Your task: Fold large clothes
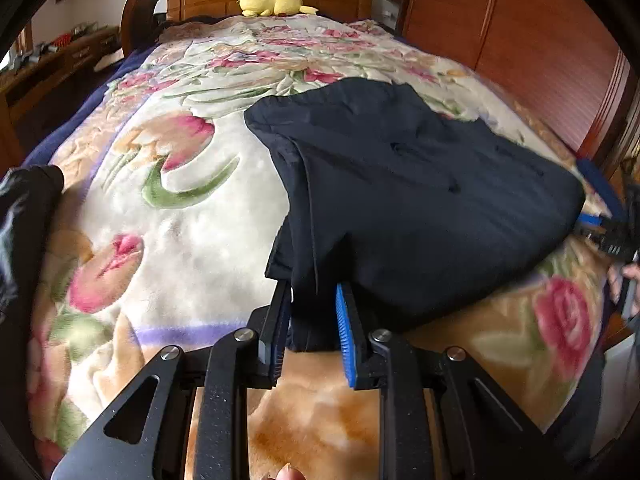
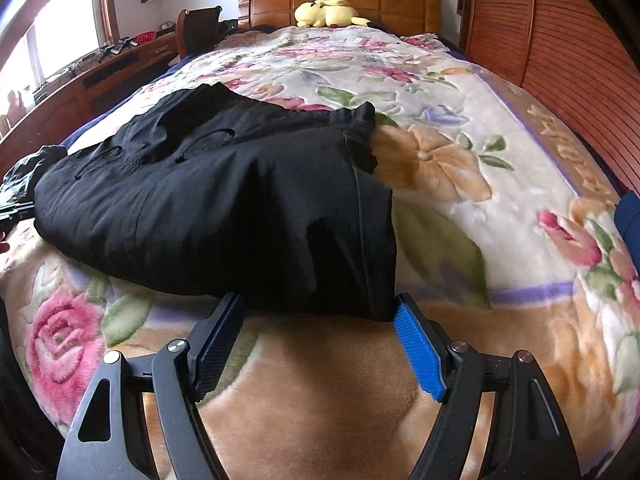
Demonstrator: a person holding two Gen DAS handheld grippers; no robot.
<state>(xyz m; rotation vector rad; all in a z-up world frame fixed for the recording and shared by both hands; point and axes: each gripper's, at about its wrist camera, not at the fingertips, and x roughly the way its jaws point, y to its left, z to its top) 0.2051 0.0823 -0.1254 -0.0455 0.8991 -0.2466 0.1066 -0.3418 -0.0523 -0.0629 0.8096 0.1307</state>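
A: Black trousers lie folded on the near end of the bed, thin smooth fabric, bulky at the fold.

B: Left gripper pinches the near corner, probably to drag that edge straight.

A: Right gripper stands spread around the opposite near corner, pads not pressing.

B: Underneath, a plush floral blanket; yellow soft toy by the headboard.
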